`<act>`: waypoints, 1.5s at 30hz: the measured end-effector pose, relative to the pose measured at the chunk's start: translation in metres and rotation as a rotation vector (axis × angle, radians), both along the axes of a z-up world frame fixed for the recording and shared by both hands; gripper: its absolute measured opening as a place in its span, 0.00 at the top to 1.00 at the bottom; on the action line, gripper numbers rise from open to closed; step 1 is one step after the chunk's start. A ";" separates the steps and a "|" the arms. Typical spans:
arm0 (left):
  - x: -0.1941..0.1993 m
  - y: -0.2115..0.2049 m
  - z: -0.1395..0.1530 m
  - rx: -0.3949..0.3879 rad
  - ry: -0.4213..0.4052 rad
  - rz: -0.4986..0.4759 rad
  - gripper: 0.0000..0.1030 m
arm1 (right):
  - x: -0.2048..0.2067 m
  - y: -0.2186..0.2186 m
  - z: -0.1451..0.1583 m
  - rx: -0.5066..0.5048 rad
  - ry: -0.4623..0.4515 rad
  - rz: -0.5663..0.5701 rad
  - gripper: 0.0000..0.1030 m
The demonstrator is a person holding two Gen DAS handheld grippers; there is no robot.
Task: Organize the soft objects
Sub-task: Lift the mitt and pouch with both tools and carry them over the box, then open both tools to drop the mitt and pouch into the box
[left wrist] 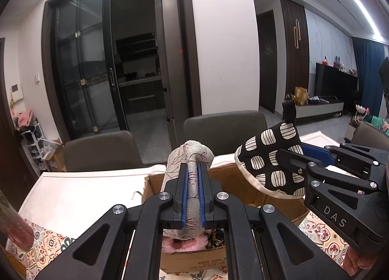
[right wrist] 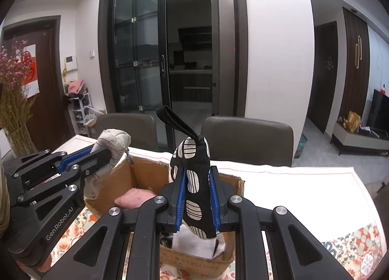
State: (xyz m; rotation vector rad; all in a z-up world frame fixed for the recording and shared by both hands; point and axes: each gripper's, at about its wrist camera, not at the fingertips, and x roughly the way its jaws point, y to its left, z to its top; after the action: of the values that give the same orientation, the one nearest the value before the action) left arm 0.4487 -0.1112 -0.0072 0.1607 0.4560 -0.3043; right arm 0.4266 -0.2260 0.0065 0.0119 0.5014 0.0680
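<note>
My left gripper is shut on a pale grey cloth item with a twig pattern, held above an open cardboard box. The same cloth item and left gripper show at the left of the right wrist view. My right gripper is shut on a black oven mitt with white striped ovals, its black loop sticking up, also over the cardboard box. That mitt and the right gripper appear at the right of the left wrist view. A pink fluffy item lies inside the box.
The box stands on a table with a white runner and a patterned cloth. Two grey chairs stand behind the table. A vase of dried flowers is at the far left. Something white lies in the box's near corner.
</note>
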 end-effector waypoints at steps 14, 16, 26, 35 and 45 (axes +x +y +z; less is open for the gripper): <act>0.027 -0.012 -0.028 0.016 0.103 -0.034 0.88 | 0.035 -0.008 -0.027 0.010 0.092 0.007 0.80; 0.028 -0.012 -0.029 0.018 0.112 -0.038 0.87 | 0.038 -0.008 -0.029 0.008 0.101 0.010 0.80; 0.027 -0.009 -0.025 0.027 0.105 -0.006 0.81 | 0.044 -0.010 -0.022 0.013 0.115 -0.003 0.67; 0.002 0.006 -0.008 0.020 0.085 0.070 0.79 | 0.018 -0.003 -0.009 0.000 0.099 -0.025 0.67; -0.050 0.024 0.015 -0.003 0.070 0.113 0.72 | -0.035 0.006 0.015 0.008 0.063 -0.039 0.67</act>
State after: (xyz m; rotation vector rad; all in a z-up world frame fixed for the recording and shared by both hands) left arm 0.3987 -0.0875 0.0075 0.1207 0.5320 -0.2000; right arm 0.3918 -0.2202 0.0211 0.0320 0.5637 0.0320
